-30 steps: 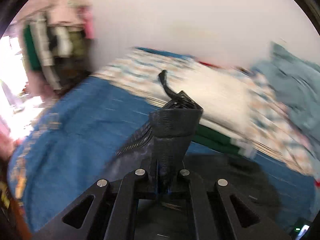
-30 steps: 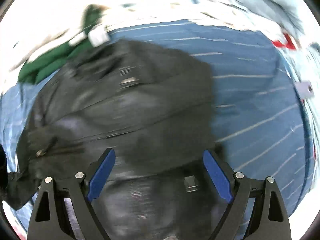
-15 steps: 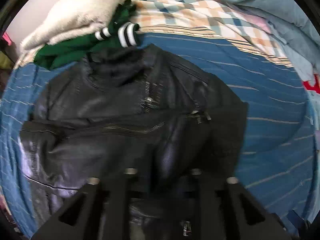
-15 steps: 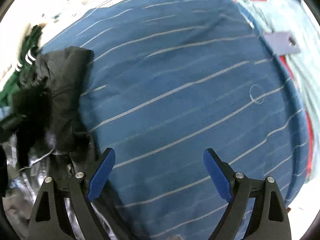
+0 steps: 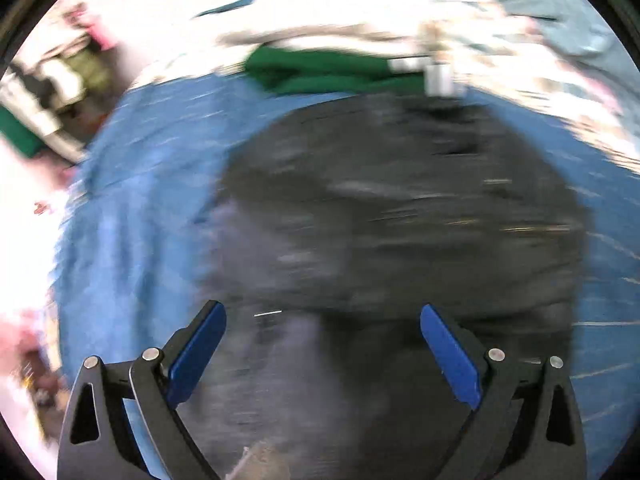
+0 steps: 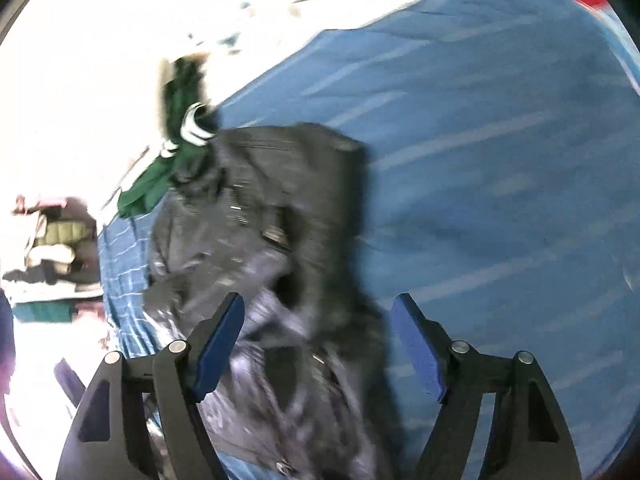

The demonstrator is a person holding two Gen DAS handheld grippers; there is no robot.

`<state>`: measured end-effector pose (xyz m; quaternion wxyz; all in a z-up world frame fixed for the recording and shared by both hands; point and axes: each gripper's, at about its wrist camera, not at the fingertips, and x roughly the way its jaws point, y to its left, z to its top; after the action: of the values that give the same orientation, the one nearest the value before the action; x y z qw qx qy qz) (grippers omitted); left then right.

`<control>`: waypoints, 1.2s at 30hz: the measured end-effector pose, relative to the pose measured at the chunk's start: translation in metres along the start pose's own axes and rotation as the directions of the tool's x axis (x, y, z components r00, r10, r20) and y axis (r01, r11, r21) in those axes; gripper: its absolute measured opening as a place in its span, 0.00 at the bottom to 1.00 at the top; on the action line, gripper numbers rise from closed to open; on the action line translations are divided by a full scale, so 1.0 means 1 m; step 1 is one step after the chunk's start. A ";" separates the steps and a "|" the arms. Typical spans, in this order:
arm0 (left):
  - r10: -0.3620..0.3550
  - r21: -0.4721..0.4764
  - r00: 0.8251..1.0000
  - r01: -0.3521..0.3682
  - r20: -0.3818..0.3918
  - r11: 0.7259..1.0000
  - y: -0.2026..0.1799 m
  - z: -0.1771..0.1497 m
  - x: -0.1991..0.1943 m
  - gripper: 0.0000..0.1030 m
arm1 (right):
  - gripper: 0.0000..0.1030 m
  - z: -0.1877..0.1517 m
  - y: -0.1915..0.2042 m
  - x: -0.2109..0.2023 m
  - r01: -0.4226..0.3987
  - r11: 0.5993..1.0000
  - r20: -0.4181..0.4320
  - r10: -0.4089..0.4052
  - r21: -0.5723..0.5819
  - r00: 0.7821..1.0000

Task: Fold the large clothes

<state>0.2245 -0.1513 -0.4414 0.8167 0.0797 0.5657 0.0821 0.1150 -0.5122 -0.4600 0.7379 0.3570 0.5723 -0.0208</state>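
1. a black leather jacket with metal zips [image 5: 392, 216] lies spread on a blue bedspread with thin pale stripes [image 5: 132, 208], filling the middle of the left wrist view, heavily blurred.
2. the left gripper [image 5: 322, 344] points down over the jacket's lower part; its jaws are opening and stand wide, the blue pads [image 5: 196, 354] clear of the leather, nothing pinched.
3. in the right wrist view the jacket [image 6: 272, 240] runs from centre to the bottom edge, with the bedspread [image 6: 500, 200] to its right.
4. the right gripper [image 6: 318, 344] sits over the jacket's lower edge; its jaws are closing with dark leather between them, but the pads are not yet pressing on it.
5. a green garment with white-striped cuffs [image 6: 176, 148] lies touching the jacket's upper left edge; in the left wrist view it [image 5: 320, 70] sits just above the jacket.
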 end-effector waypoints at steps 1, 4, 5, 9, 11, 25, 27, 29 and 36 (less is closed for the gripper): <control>0.045 -0.020 0.999 -0.045 -0.012 0.999 0.018 -0.001 0.008 0.97 | 0.76 0.009 0.018 0.012 -0.015 0.999 -0.009 0.015 -0.032 1.000; 0.156 -0.071 0.986 -0.160 -0.060 0.985 0.062 -0.001 0.035 0.97 | 0.76 0.029 0.052 0.050 0.035 0.993 -0.031 -0.039 -0.113 0.999; 0.173 -0.086 0.983 -0.178 -0.068 0.980 0.072 -0.001 0.041 0.97 | 0.76 0.035 0.062 0.074 0.081 0.987 -0.055 -0.090 -0.141 0.994; 0.223 -0.154 0.972 -0.232 -0.072 0.961 0.104 0.012 0.059 0.97 | 0.23 0.033 0.079 0.133 0.255 0.942 -0.097 -0.281 -0.218 0.955; 0.213 -0.180 0.975 -0.221 -0.063 0.958 0.108 0.024 0.066 0.97 | 0.16 0.026 0.085 0.127 0.317 0.918 -0.027 -0.333 -0.240 0.943; 0.133 -0.034 0.986 -0.137 -0.097 0.990 0.078 0.069 0.150 1.00 | 0.17 0.025 0.050 0.105 0.439 0.897 -0.015 -0.440 -0.060 0.898; 0.110 -0.008 0.990 -0.111 -0.083 0.994 0.081 0.069 0.145 1.00 | 0.17 0.032 0.050 0.096 0.427 0.904 -0.038 -0.427 -0.019 0.903; 0.096 0.020 0.994 -0.095 -0.058 0.995 0.083 0.066 0.140 1.00 | 0.37 0.033 0.061 0.076 0.444 0.896 0.003 -0.444 -0.012 0.896; 0.093 0.015 0.996 -0.093 -0.005 0.996 0.080 0.063 0.150 1.00 | 0.40 0.010 0.095 0.070 0.280 0.955 0.014 -0.280 -0.101 0.960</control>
<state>0.3316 -0.0421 -0.5382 0.8096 0.1116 0.5644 0.1161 0.1894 -0.4208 -0.4715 0.7447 0.2344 0.6175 -0.0959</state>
